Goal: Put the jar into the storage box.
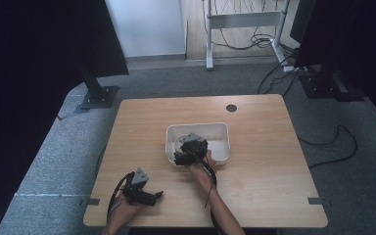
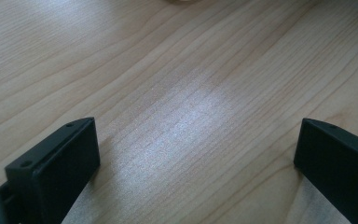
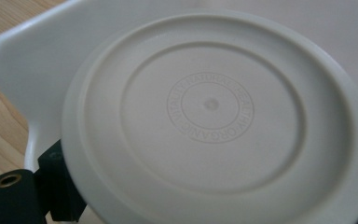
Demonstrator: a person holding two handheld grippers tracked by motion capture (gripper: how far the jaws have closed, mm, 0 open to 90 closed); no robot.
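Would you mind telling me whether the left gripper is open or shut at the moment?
Open. In the left gripper view, the left gripper has its jaws standing far apart, with only bare wooden table between them.

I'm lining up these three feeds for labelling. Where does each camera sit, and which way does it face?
High view: fixed above the person's side, looking forward and down on the wooden table; forearms, left gripper and right gripper show.
Left gripper view: rides the left gripper, facing bare tabletop between its wide-apart jaws.
Right gripper view: rides the right gripper, facing a round white lid at the white tub.
Shared: the tub appears in the high and right gripper views.
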